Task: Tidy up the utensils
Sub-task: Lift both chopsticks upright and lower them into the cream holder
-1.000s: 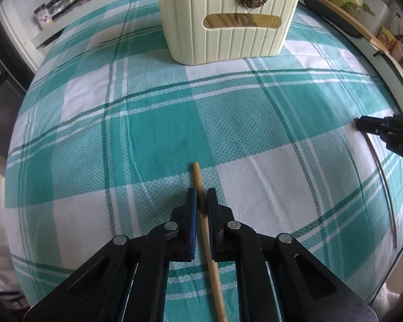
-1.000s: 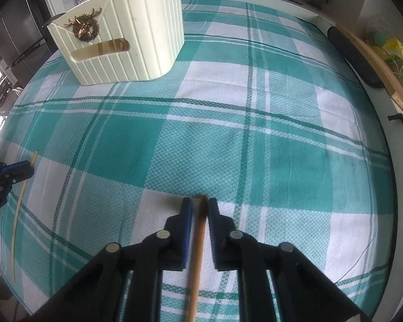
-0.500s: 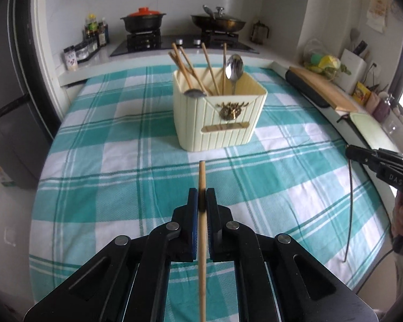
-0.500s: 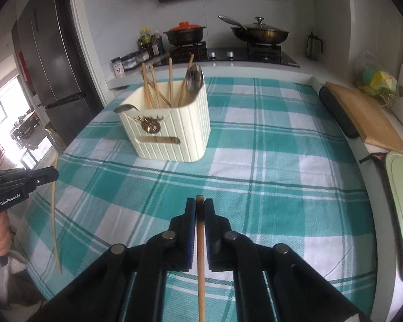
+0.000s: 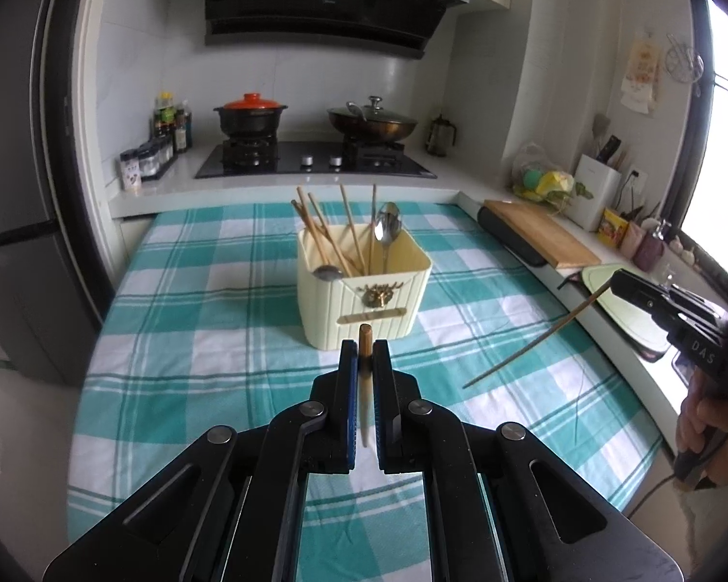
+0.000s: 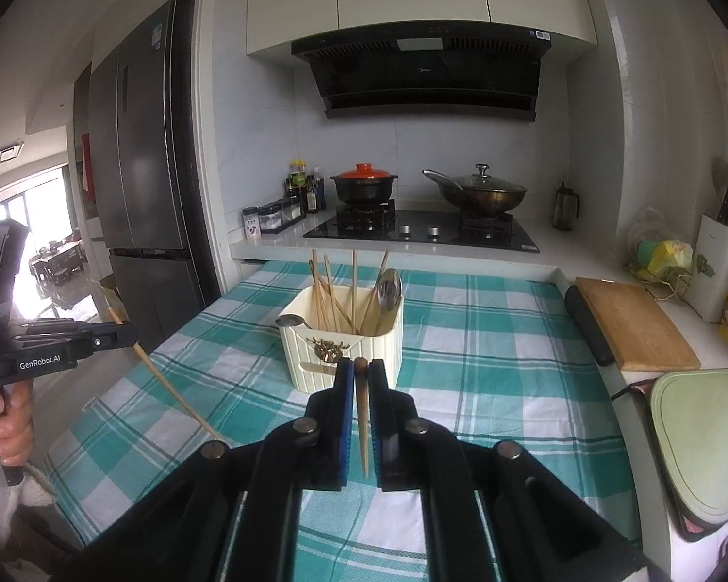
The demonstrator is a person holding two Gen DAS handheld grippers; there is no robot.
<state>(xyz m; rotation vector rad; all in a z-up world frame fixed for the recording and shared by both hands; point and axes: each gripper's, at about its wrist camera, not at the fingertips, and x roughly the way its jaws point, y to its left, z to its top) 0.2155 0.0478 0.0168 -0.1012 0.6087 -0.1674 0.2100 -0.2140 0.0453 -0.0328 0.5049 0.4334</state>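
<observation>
- my left gripper has its jaws pinched tight on a pale wooden chopstick, gripped near its thick end, with a short stub past the pads and the tapered length hanging below.
- my right gripper is likewise clamped on a darker chopstick, also taken close to the blunt end; the thin tip trails down between the finger frames.
- both sticks are off the checked tablecloth and in the air, in front of the cream utensil holder, which stands upright mid-table with chopsticks and spoons already inside.
- handling judgement: each stick looks very light, stiff and narrow, with a smooth, probably slick finish. i expect it could swivel between flat pads if bumped, since the hold is at one end and the long part is free.
- a hold near the thick end suits the drop; the thin tip can lead into the holder opening.
- risk, as i judge it: the sticks leaning in the holder crowd the opening, so a tip may catch on them or on the rim.
- breakage looks unlikely; slipping or rotating in the grip is the likelier fault.
</observation>
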